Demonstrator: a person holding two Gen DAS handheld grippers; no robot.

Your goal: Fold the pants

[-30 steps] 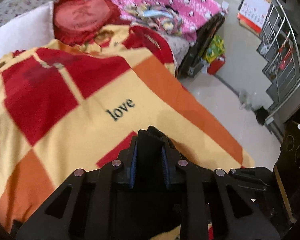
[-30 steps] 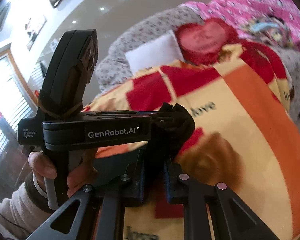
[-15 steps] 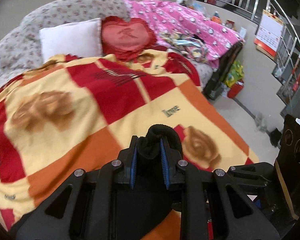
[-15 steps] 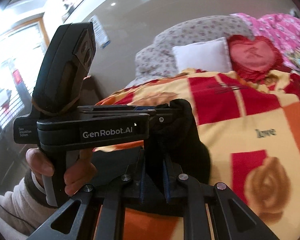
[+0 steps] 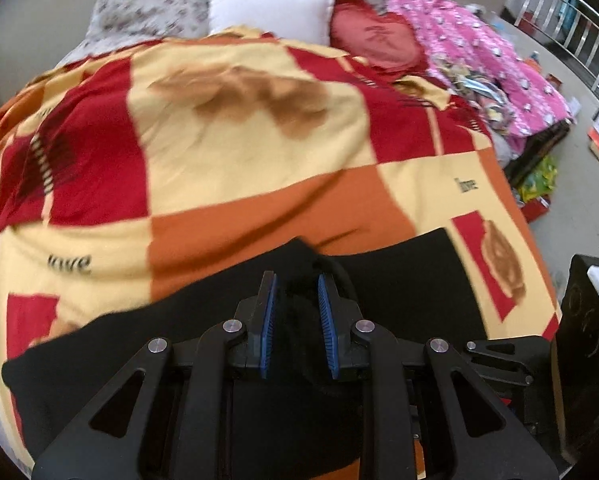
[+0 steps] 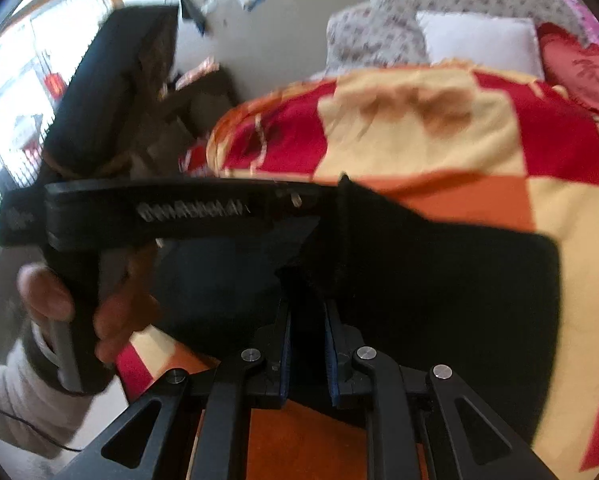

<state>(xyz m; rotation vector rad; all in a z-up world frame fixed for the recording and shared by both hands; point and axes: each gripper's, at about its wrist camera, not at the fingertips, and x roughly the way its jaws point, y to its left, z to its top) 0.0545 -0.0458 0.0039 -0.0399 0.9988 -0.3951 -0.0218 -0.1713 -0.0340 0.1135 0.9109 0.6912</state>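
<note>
Black pants lie spread across the near part of a bed covered by a red, orange and yellow checked blanket. My left gripper is shut on a bunched edge of the pants between its blue pads. My right gripper is shut on the same black pants, right beside the left gripper's body, which a hand holds at the left of the right wrist view. The image is motion-blurred.
A white pillow, a red heart cushion and a pink quilt lie at the head of the bed. A metal railing and floor clutter are at right. A dark cabinet stands close at right.
Both grippers have pulled back toward the foot of the bed and lowered. The bunched pants have opened out into a wide flat sheet on the blanket.
</note>
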